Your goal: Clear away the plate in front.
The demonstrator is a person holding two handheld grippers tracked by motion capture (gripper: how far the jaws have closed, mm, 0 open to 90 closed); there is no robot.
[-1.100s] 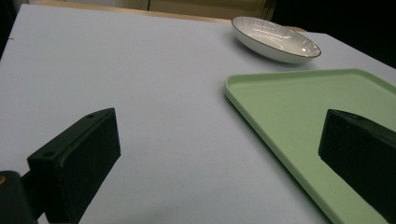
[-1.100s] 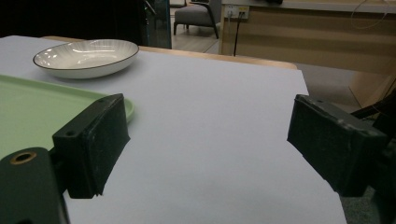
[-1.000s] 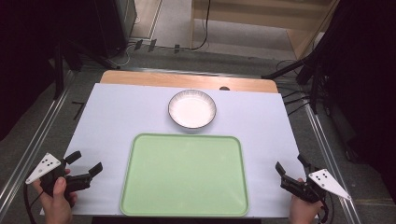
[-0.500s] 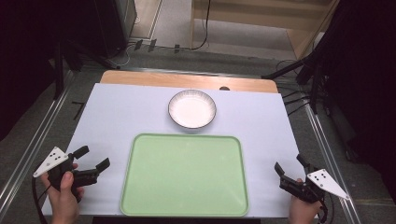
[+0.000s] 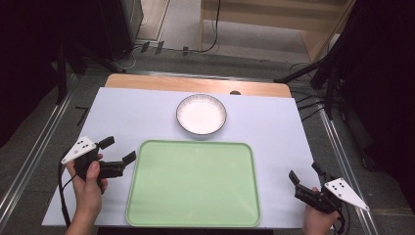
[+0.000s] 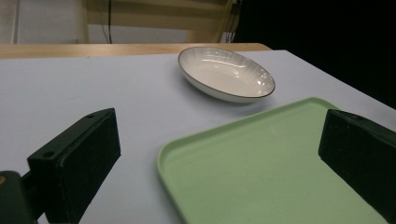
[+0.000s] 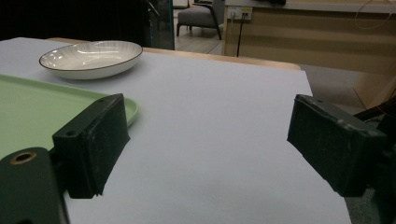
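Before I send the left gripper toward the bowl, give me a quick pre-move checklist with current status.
1. Left gripper jaws open and holding nothing: ok.
2. Right gripper jaws open, parked off the tray's right edge: ok.
3. White ribbed bowl upright, holding nothing, apart from the green tray: ok.
4. Tray bare, ready to receive: ok.
5. Path from the left gripper across the white table cover to the bowl unobstructed: ok.
6. Bowl rim thin enough for the jaws: cannot tell.

One white bowl [image 5: 201,114] sits just beyond one green tray [image 5: 193,182], with two grippers, one at either side of the tray.
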